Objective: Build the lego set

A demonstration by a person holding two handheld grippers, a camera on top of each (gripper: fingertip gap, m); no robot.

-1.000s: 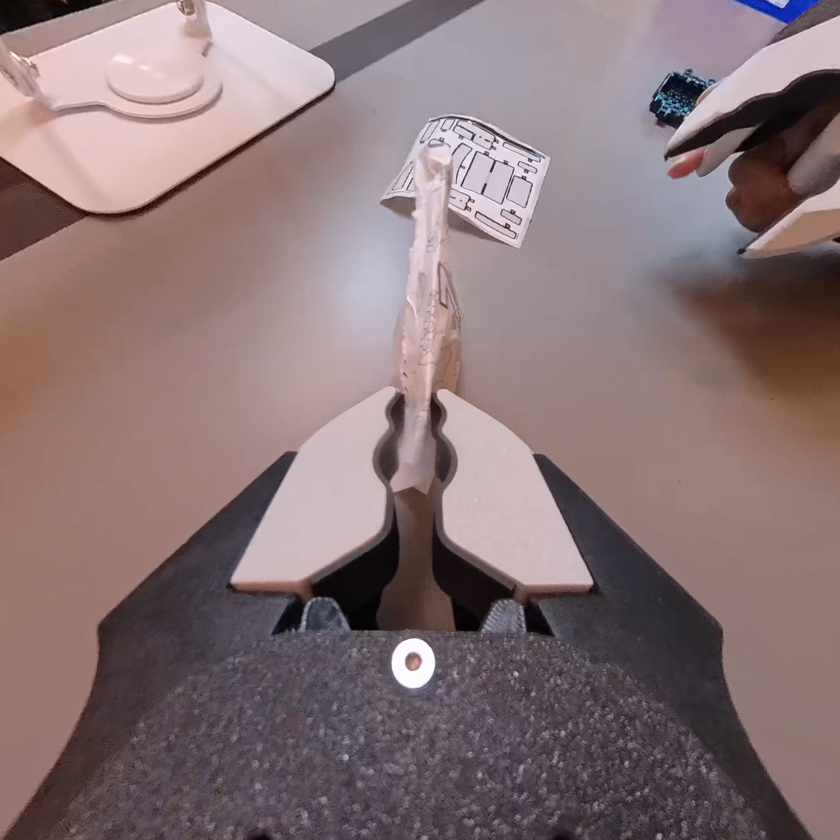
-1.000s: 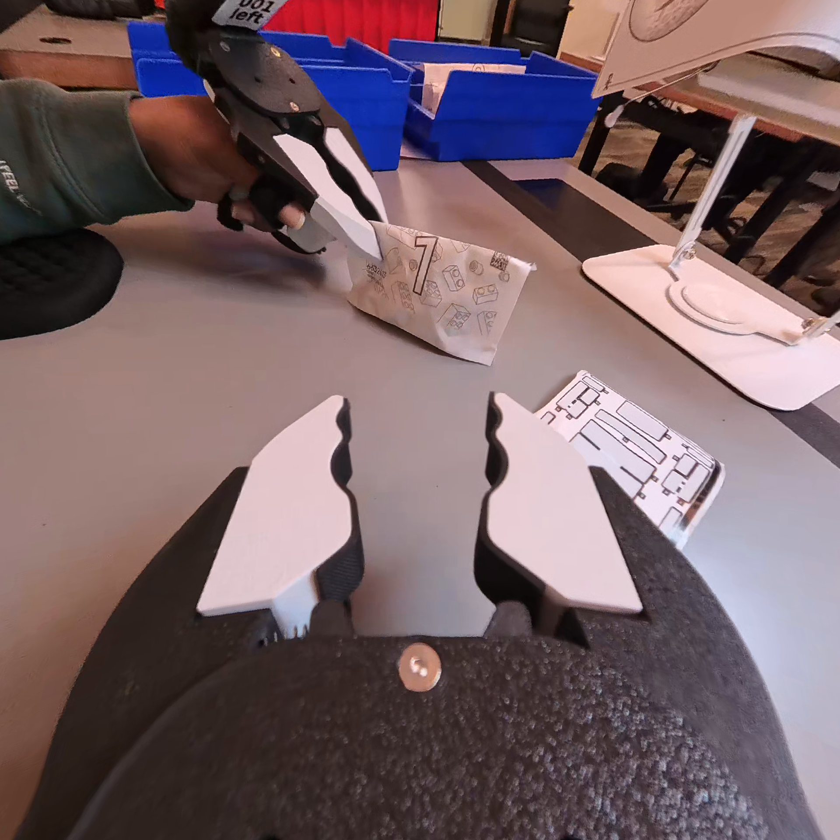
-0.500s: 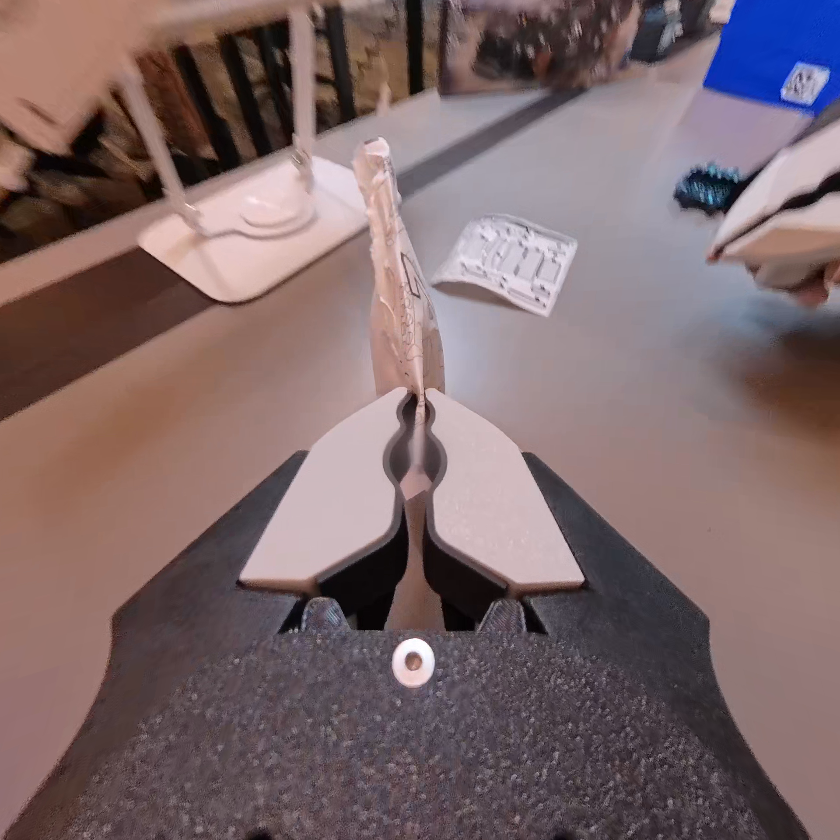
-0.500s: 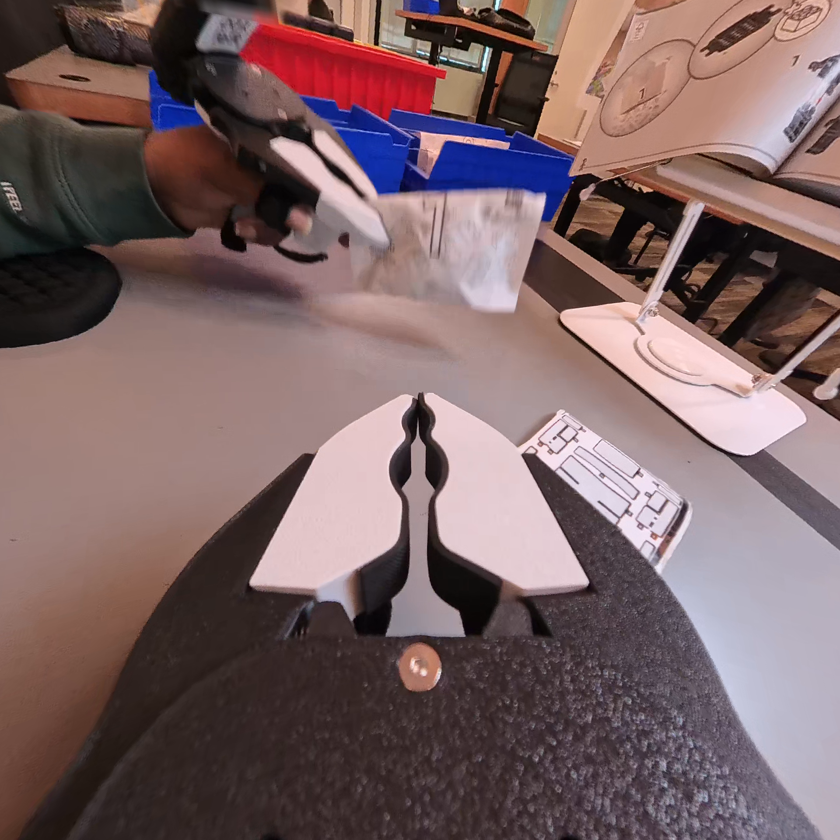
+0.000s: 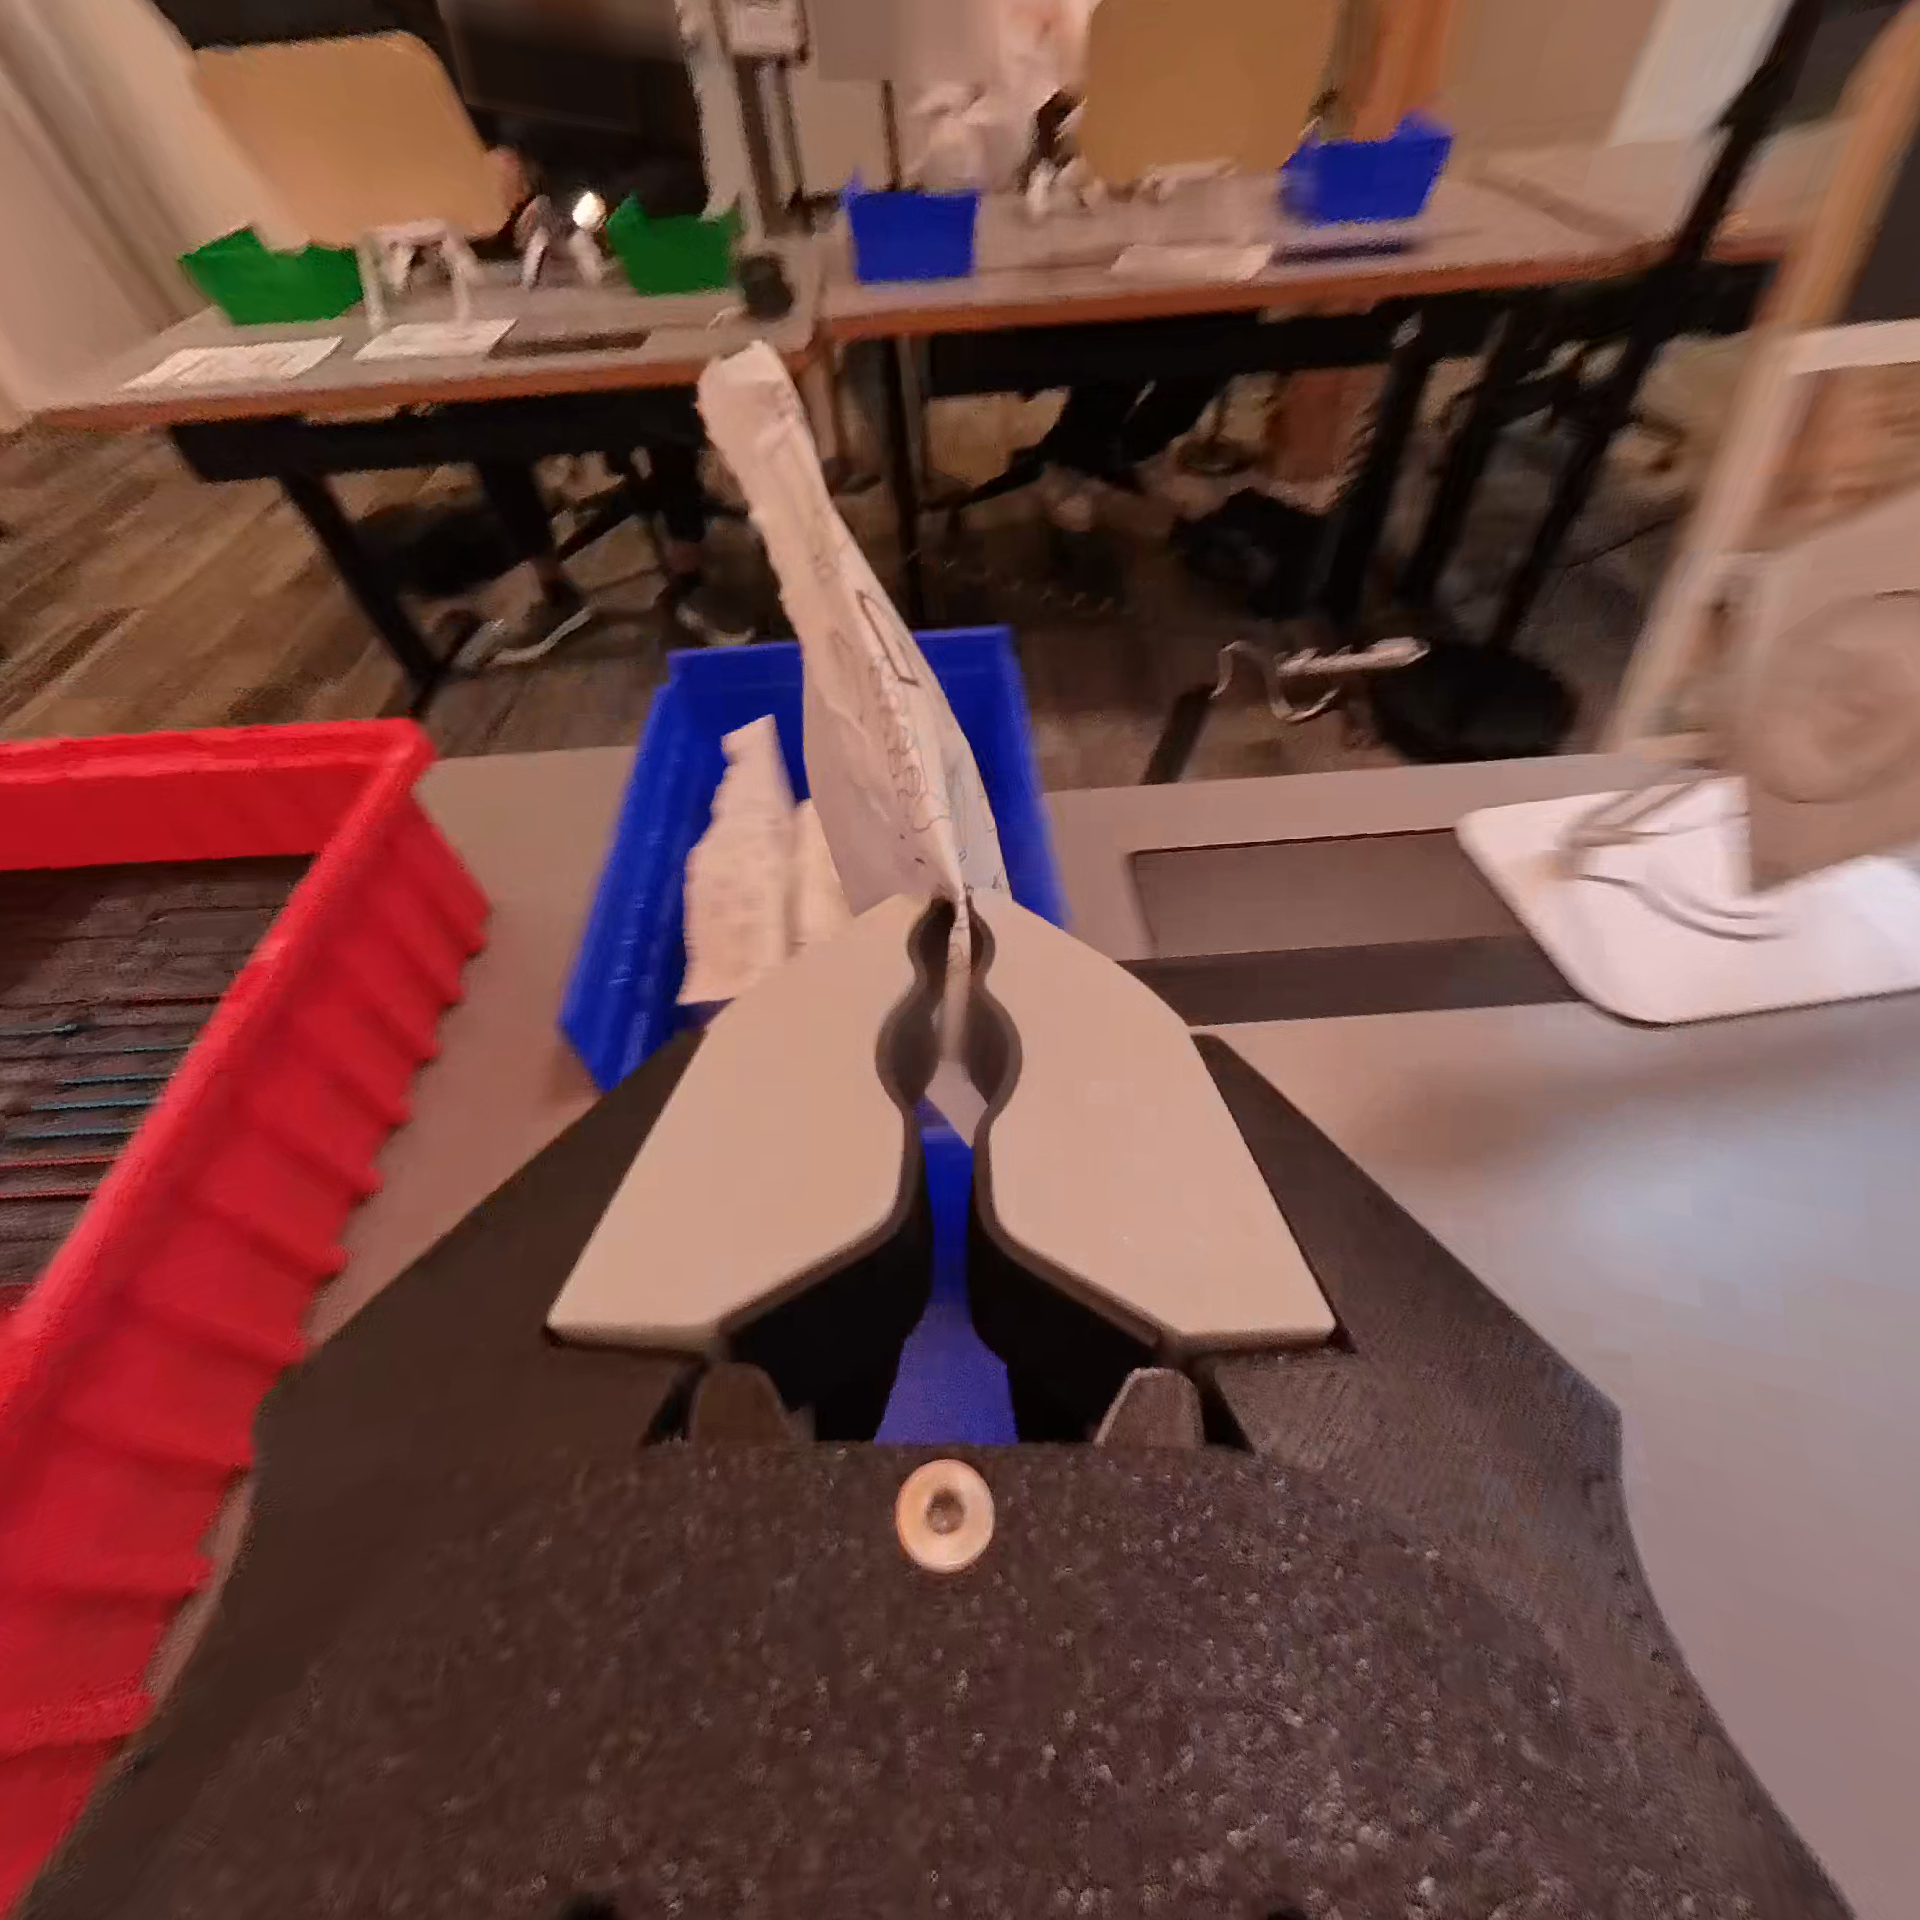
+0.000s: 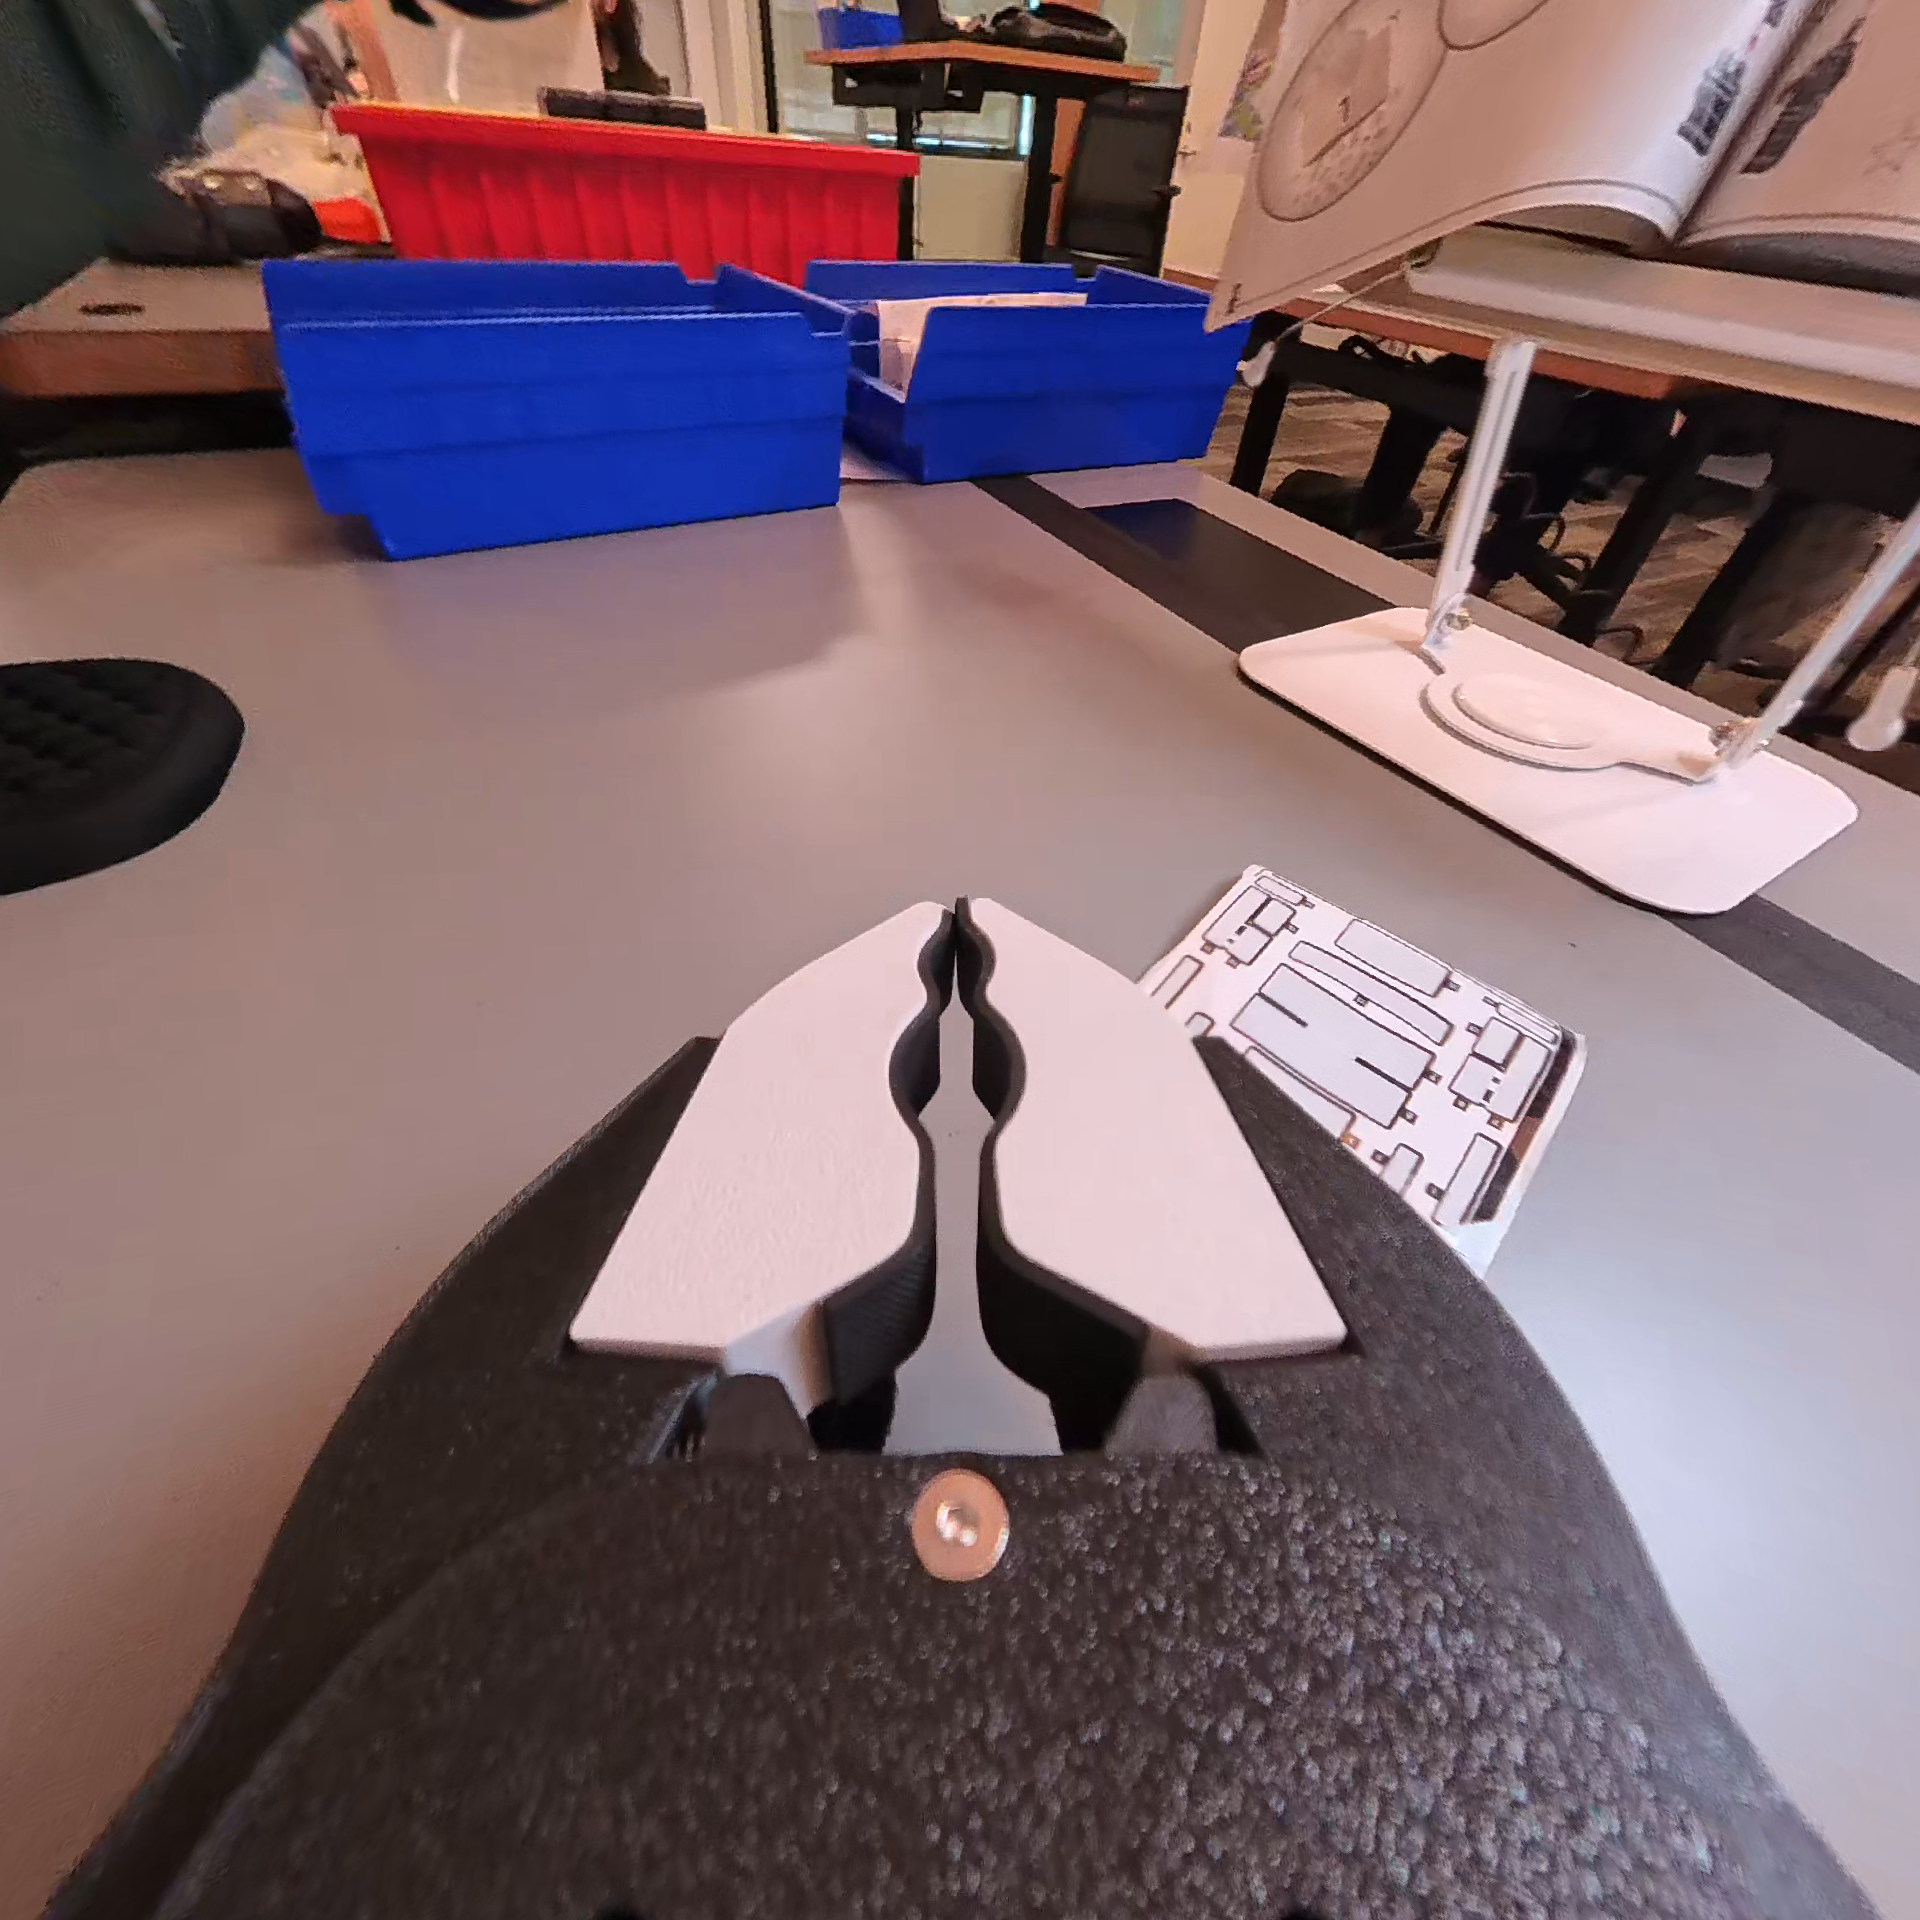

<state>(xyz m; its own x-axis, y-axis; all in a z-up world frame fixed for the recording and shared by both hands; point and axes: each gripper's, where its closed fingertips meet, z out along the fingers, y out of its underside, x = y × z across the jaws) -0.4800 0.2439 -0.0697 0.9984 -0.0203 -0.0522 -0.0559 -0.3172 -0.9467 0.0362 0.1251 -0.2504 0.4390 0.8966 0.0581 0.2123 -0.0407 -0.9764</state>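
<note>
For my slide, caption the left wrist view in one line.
Left claw shut on a paper bag, held above a blue bin beside a red bin.

The right wrist view shows two blue bins, one at upper left (image 6: 561,405) and one at upper centre (image 6: 1039,374), one red bin (image 6: 634,208) behind them, one sticker sheet (image 6: 1361,1039) at centre right, one white stand base (image 6: 1548,748) at right, one open instruction booklet (image 6: 1558,114) at upper right and one black pad (image 6: 94,758) at left. The left wrist view adds one printed paper bag (image 5: 873,665) at centre, two green bins (image 5: 270,275) (image 5: 670,249) at upper left and two small blue bins (image 5: 909,234) (image 5: 1366,177) along the top.
</note>
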